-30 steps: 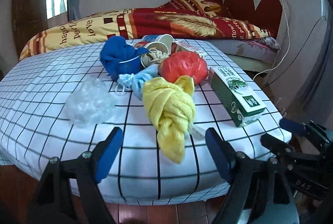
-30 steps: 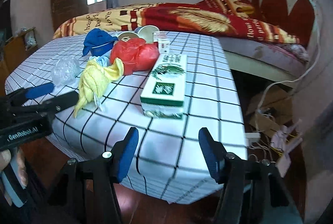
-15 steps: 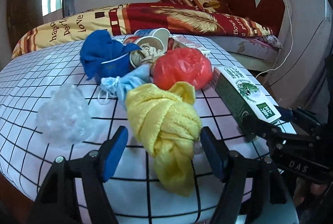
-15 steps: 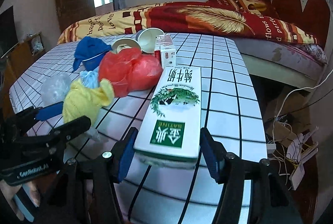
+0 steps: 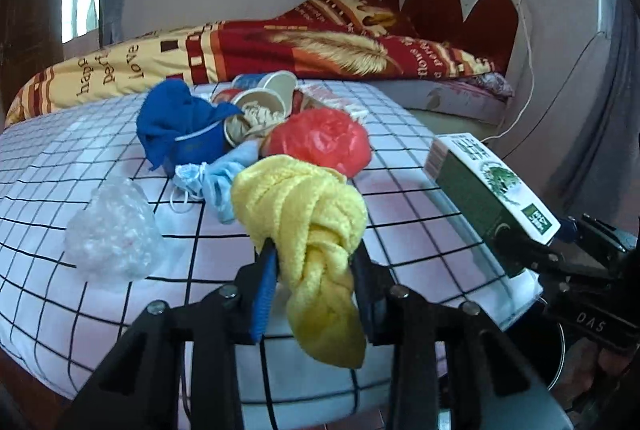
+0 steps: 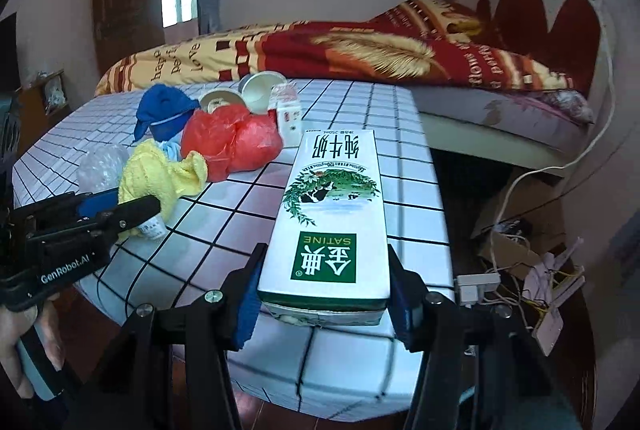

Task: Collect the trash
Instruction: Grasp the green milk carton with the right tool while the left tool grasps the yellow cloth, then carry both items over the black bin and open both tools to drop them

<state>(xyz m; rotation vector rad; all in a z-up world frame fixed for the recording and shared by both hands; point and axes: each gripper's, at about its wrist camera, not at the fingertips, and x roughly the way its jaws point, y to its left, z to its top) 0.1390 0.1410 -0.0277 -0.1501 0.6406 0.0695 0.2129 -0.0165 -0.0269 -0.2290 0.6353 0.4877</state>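
1. Left wrist view: the left hand-held gripper [image 5: 314, 272], wide apart a second ago, is closing on the knotted yellow cloth [image 5: 304, 214]; both pads now touch it, so the pickup is starting. The clear plastic wad [image 5: 114, 234] lies left of the cloth, the red bag [image 5: 320, 140] just behind it.
2. Right wrist view: the right hand-held gripper [image 6: 324, 300] is closing around the milk carton [image 6: 332, 214], now between its pads at the near edge of the desk [image 6: 404, 154]. Nothing blocks either grip.

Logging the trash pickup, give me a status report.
Left gripper closing on yellow cloth. Right gripper closing on milk carton. Nothing blocking either.
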